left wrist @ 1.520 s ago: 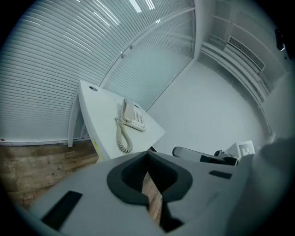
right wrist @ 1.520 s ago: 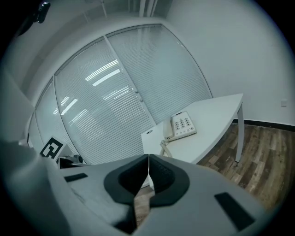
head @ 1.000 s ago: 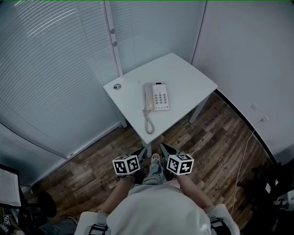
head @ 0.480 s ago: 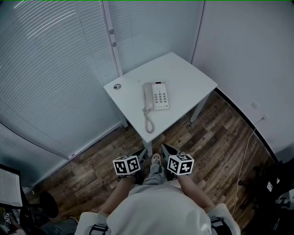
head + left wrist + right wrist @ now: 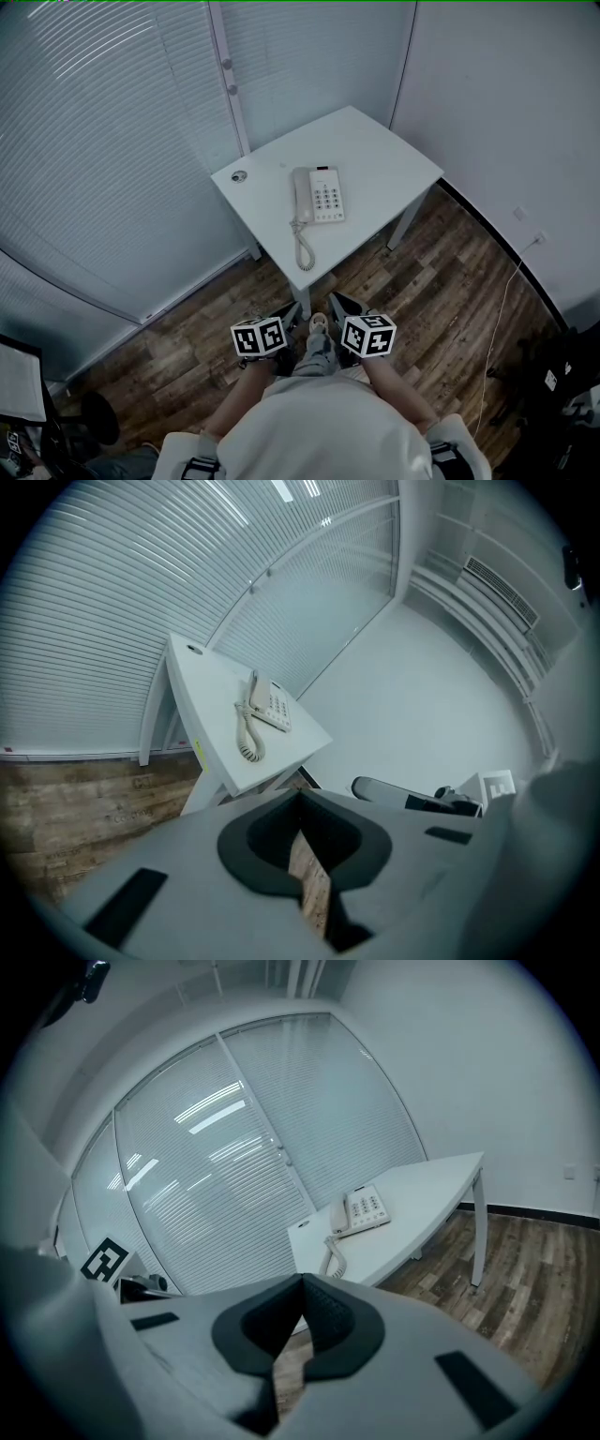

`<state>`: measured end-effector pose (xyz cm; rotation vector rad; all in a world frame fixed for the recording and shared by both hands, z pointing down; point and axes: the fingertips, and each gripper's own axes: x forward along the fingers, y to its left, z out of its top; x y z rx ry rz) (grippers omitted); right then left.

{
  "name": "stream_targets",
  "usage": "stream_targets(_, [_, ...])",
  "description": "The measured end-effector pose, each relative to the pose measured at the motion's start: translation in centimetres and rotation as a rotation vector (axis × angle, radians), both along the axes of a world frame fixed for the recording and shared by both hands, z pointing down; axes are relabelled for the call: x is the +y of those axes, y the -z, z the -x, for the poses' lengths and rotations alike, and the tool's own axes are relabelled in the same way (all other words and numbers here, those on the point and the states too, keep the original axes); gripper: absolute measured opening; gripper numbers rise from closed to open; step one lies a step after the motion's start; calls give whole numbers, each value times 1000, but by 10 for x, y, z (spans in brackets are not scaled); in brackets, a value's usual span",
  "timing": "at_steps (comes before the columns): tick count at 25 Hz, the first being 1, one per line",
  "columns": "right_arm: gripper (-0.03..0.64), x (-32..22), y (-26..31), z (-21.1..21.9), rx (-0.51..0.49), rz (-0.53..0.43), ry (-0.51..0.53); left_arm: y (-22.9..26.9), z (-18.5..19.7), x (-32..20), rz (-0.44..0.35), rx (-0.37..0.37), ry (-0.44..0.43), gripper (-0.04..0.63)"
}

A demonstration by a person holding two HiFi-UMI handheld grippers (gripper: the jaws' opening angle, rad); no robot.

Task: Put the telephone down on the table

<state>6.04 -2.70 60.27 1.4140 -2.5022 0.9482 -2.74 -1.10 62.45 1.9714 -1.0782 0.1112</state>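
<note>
Telephone (image 5: 317, 197) on table (image 5: 386, 157); keypad (image 5: 327, 200) txt too small to read.

The table (image 5: 394, 159) has a smooth, matt white surface. The telephone (image 5: 319, 195) on it looks like pale, faintly glossy plastic, its coiled plastic cord (image 5: 303, 248) reaching the near edge. The floor (image 5: 441, 281) is dark wood plank with a rough-looking grain, the slatted blinds (image 5: 103, 141) carry a soft sheen, and the left gripper (image 5: 302, 799) and right gripper (image 5: 302, 1281) show matt grey plastic shells around darker, dull padding (image 5: 248, 855).
</note>
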Motion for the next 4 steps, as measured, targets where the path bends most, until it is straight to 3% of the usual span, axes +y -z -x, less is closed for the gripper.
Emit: stream_targets(4, [20,-1,1,-3,1,-2,-3,2,-4,0,0,9,-1,21])
